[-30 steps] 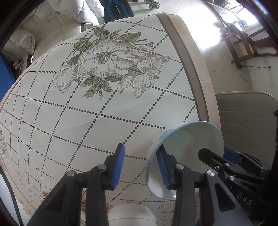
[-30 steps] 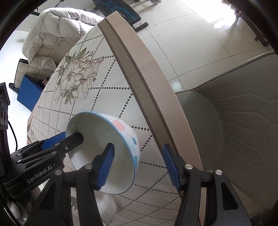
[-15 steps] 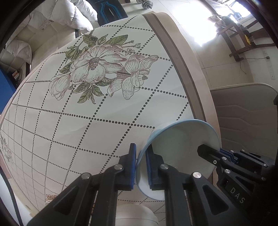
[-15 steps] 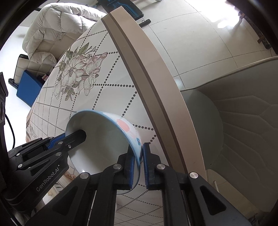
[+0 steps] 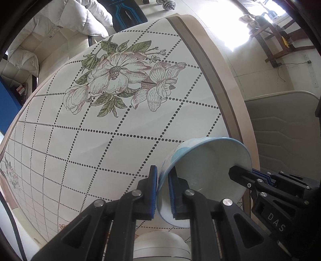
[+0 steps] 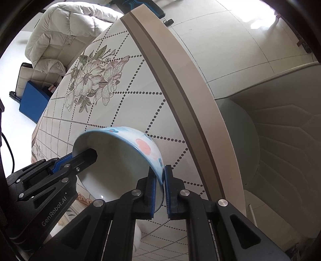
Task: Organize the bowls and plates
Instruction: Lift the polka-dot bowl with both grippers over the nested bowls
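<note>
Both tongs clenched on one blue-rimmed floral bowl [image 5: 206, 172], tilted above the desk [image 5: 80, 140] near its banded edge. Left tongs [image 5: 163, 192] pinch the bowl's wall on one side, right tongs [image 6: 160, 192] pinch the opposite wall, one pad inside and one outside each. White bowl [image 5: 160, 247] sits below, partly hidden.

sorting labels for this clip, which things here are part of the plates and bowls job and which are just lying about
Part of the job:
- bowl, clamped at its rim by both grippers
- left gripper
- right gripper
- white dish below the bowl, mostly hidden

Lying about:
- table
- chair
- sofa
- dumbbell
</note>
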The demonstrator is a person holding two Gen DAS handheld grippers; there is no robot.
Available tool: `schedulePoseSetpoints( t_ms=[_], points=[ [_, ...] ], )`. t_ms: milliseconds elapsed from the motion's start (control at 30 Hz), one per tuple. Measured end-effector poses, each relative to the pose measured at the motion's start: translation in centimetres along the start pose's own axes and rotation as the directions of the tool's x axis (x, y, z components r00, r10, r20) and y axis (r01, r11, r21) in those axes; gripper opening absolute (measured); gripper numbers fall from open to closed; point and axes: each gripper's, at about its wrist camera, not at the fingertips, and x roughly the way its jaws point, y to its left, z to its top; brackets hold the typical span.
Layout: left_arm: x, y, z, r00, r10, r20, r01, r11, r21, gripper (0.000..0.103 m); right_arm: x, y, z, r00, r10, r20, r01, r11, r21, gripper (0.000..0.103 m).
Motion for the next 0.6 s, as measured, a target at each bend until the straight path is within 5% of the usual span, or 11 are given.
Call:
schedulePoseSetpoints(
  t_ms=[300, 600],
  points=[
    [1.8, 0.4, -0.2, 0.998, -0.017, -0.056, 0.016, 1.0, -0.019, 0.009, 1.6, 0.0, 0.9, 0.997, 0.017, -0.07, -0.015, 0.999, 0.033, 0.013],
    [0.3, 0.7, -1.2, 1.0, -0.015, -0.017, 0.015, 1.0, -0.024, 0.009, 2.0, 0.9, -0.6, 0.996, -0.013, -0.085, 0.013, 1.0, -0.004, 0.008]
  ],
)
